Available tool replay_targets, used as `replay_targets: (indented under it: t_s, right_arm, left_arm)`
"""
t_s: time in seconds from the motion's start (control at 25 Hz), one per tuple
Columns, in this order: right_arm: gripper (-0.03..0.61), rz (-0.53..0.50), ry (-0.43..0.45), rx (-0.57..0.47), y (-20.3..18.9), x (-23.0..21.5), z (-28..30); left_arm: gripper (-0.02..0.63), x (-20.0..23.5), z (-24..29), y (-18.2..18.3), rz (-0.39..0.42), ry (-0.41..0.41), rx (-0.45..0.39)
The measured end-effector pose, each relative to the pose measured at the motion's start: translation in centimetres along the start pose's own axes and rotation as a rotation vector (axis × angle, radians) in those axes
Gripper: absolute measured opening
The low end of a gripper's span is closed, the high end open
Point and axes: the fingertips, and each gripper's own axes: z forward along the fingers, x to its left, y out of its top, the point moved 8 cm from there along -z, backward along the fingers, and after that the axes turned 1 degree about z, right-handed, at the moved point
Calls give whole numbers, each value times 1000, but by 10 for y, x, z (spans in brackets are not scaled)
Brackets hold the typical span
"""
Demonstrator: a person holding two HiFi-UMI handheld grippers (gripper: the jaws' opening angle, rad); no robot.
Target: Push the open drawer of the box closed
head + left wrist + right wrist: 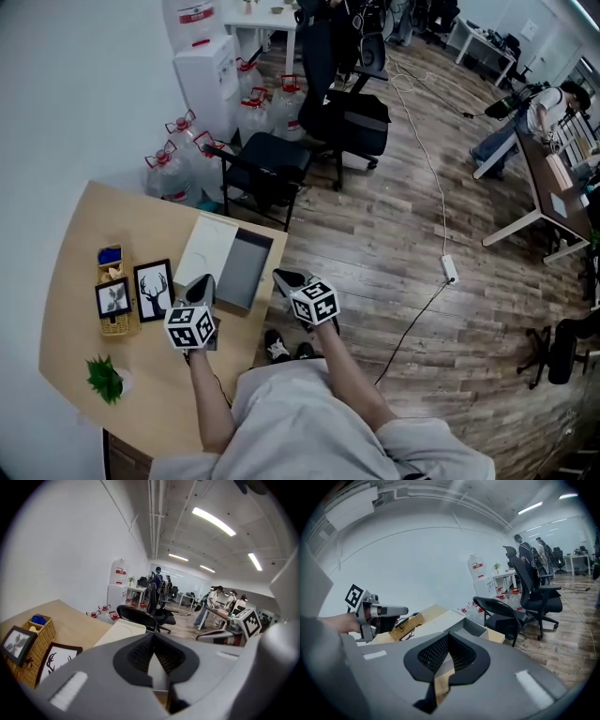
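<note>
Grey drawer [246, 270] stands pulled out of a white-topped box [208, 246], sticking out toward 3 o'clock in the head view. The box sits on a pale wood worktop [94, 225], close to its 3 o'clock edge, so the drawer reaches almost to that edge.

The right gripper [284, 277] hovers just off the drawer's 4 o'clock corner, over the floor. Its jaws are closed with nothing between them. That is the open side of the drawer, so it seems placed to push toward 9 o'clock, and closed jaws would give one blunt tip for pushing. No contact shows yet.

The left gripper [199, 286] is at 6 o'clock of the box, above the worktop. Its jaws are also closed and empty. It may be there to steady the box.

At 9 o'clock of the box are a deer picture [154, 291], a basket [114, 323] and, nearer the person, a small plant [105, 377].

Each gripper's cube carries black-and-white square markers. A water dispenser [208, 75] at 12 o'clock has a red label, too small to read. No brand is legible.
</note>
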Motion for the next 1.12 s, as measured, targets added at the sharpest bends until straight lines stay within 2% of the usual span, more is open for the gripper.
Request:
replay_targets:
  t_s: [0.36,0.6,0.72,0.92,1.12]
  right_arm:
    - [2,-76,-10,85,-7,3,26]
    - [2,-140,-7,128,-12,-1,48]
    - [2,-165,2,160,-20,-6,54]
    - [2,-156,-14,202,-38,-17,56]
    - [2,-199,-27,252,-44,-26,51]
  left_arm:
    - [52,44,14,-32,-11,5,79]
    - [52,57,36,-56,112,-40,197]
    - [52,59,43,-68,144,-64,240]
    - [52,65,51,-76,175,-84,265]
    - [52,68,63,-79,207,-76,284]
